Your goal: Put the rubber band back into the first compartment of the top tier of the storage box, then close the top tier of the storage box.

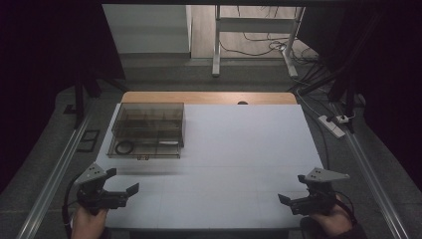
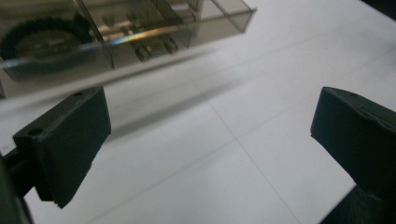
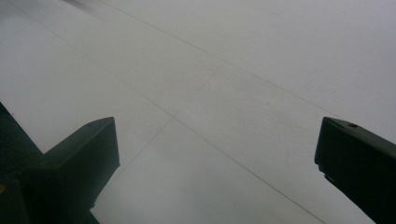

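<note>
Left gripper (image 1: 122, 180) at 7 o'clock, held low in the left hand (image 1: 88, 224), aimed toward 2 o'clock, jaws spread wide with nothing between them. Right gripper (image 1: 292, 188) at 5 o'clock, held in the right hand (image 1: 331, 221), aimed toward 10 o'clock, jaws likewise wide apart and empty. Grey plate on top of each. Well apart from one another, both hovering just above the surface. In each gripper view, two black jaws rising far apart.

White table (image 1: 239, 149), power strip (image 1: 332, 124), floor cables (image 1: 259, 45).
</note>
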Tool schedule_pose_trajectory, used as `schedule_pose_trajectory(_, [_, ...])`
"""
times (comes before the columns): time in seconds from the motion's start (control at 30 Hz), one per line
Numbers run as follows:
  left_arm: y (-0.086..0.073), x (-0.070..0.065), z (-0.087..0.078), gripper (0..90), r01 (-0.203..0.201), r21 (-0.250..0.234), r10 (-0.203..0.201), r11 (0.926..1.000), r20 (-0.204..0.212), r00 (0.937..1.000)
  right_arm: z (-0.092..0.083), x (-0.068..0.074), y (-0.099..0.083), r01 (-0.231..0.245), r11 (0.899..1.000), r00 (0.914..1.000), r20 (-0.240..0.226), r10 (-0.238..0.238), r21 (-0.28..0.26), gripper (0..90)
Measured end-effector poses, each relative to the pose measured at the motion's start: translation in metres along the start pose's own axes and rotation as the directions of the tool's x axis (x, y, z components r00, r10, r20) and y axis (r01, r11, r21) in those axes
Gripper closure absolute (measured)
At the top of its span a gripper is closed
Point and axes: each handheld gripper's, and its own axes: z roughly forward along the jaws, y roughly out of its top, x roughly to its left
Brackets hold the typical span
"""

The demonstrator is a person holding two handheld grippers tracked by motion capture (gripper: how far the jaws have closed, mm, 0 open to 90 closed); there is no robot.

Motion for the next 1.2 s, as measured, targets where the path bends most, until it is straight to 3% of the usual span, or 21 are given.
schedule_pose_trajectory(0.27, [-0.01, -0.003, -0.002, 0.0, 0.004, 0.036, -0.005, 0.9993, 0.034, 0.9994, 0.0, 0.0, 0.0, -0.001, 1.0, 1.0, 0.001, 0.001, -0.001, 0.0])
schedule_pose_trajectory(0.53, [-0.013, -0.006, 0.001, 0.0, -0.015, 0.081, 0.013, 0.9966, 0.024, 0.9996, 0.0, 0.0, 0.0, 0.0, 1.0, 1.0, 0.0, 0.0, -0.001, 0.0])
schedule_pose_trajectory(0.9, [-0.013, -0.002, 0.0, 0.0, 0.015, 0.074, -0.017, 0.9972, 0.033, 0.9993, 0.0, 0.0, 0.0, 0.002, 1.0, 1.0, -0.002, -0.002, -0.001, 0.0])
schedule_pose_trajectory(1.2, [-0.012, -0.003, 0.0, 0.0, 0.012, 0.07, -0.014, 0.9975, 0.026, 0.9996, 0.0, 0.0, -0.001, -0.003, 1.0, 1.0, -0.003, 0.003, -0.001, 0.0])
